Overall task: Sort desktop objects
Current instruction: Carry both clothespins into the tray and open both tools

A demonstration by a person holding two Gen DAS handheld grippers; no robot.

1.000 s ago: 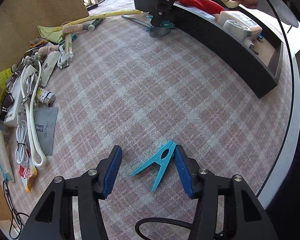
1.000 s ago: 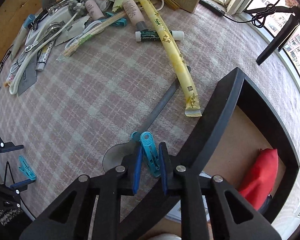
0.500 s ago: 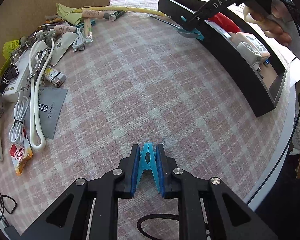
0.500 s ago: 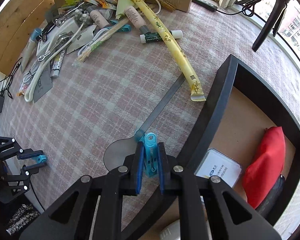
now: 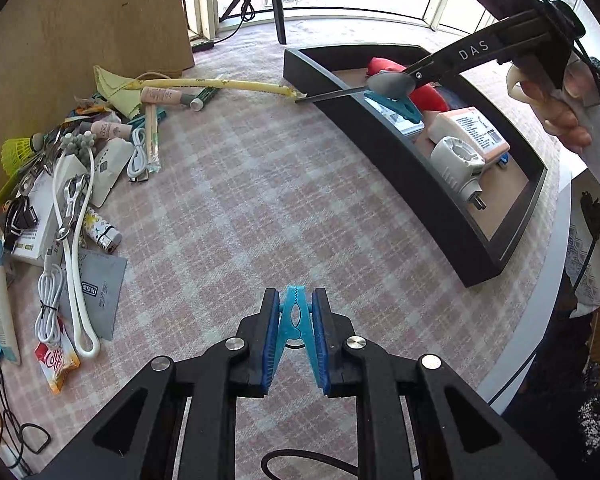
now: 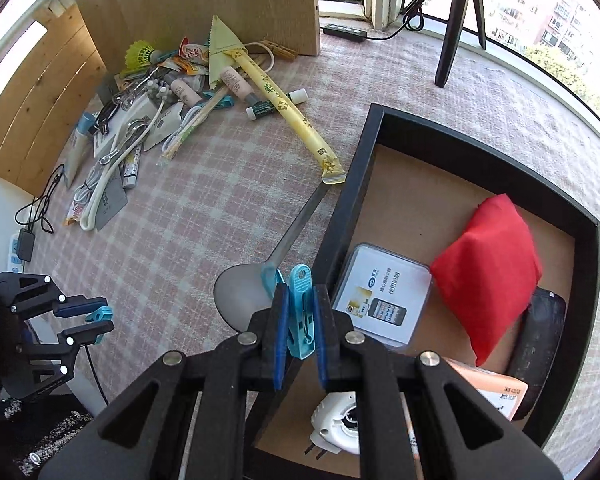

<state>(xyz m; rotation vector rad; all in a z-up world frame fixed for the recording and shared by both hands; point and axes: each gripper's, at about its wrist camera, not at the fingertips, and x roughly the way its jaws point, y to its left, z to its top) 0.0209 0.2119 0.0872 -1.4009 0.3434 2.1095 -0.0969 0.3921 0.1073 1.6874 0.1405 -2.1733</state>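
In the left wrist view, a round table [image 5: 228, 184] covered by a pink checked cloth is seen, with windows behind it and a wooden board [image 5: 84, 20] standing at the far left. A heap of small items [image 5: 80, 184] is spread along the left edge, and a black tray [image 5: 452, 224] lies at the right. The left gripper [image 5: 296, 338] is nearly closed, its blue pads pressed on a blue clothespin [image 5: 295, 322] held above the cloth. In the right wrist view, the same cloth, a tripod [image 6: 456, 20] by the window and the tray are shown. The right gripper [image 6: 300, 338] is narrowly closed on a second blue clothespin [image 6: 300, 312], which is clipped to a metal spoon [image 6: 268, 264] held over the tray's near wall.
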